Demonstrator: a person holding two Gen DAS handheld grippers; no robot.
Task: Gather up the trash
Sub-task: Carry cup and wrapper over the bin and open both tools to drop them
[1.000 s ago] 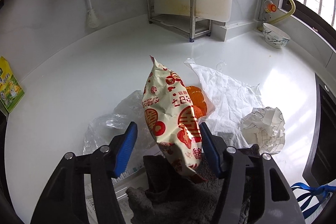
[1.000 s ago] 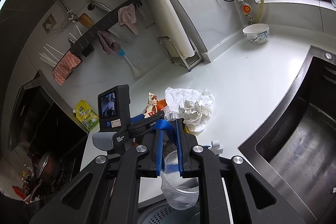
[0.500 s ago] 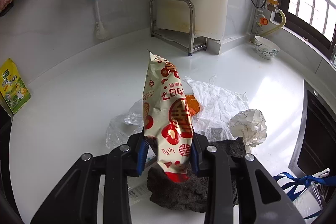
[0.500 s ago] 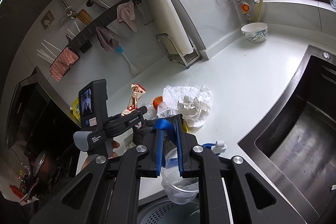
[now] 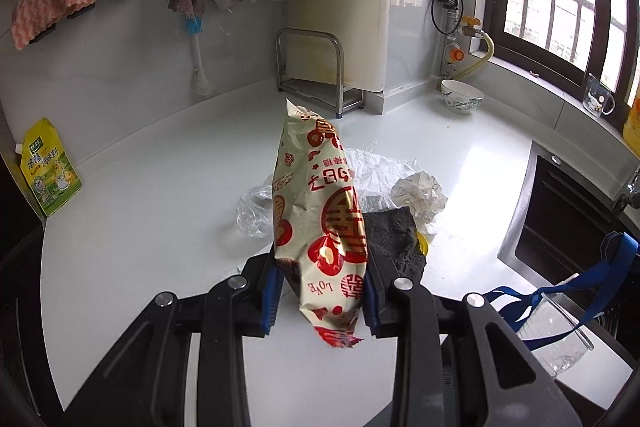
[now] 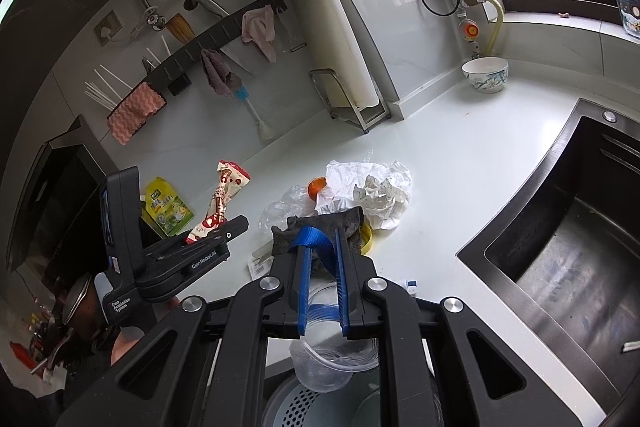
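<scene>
My left gripper (image 5: 320,291) is shut on a cream and red snack wrapper (image 5: 320,211) and holds it upright above the white counter (image 5: 160,195); the wrapper also shows in the right wrist view (image 6: 222,199) in the left gripper (image 6: 216,231). My right gripper (image 6: 322,267) is shut on the blue strap (image 6: 314,247) of a clear plastic bag (image 6: 332,367), also in the left wrist view (image 5: 560,331). On the counter lie crumpled white paper (image 5: 420,191), a grey rag (image 5: 392,239), clear plastic film (image 5: 252,211) and an orange piece (image 6: 317,186).
A steel sink (image 6: 568,259) is at the right. A bowl (image 5: 462,97) and a metal rack (image 5: 316,67) stand at the back. A yellow pouch (image 5: 48,167) leans at the left. A perforated bin (image 6: 304,399) sits below the right gripper.
My left gripper closed on the snack wrapper and lifted it up and back from the trash pile. The right gripper stayed shut on the blue strap.
</scene>
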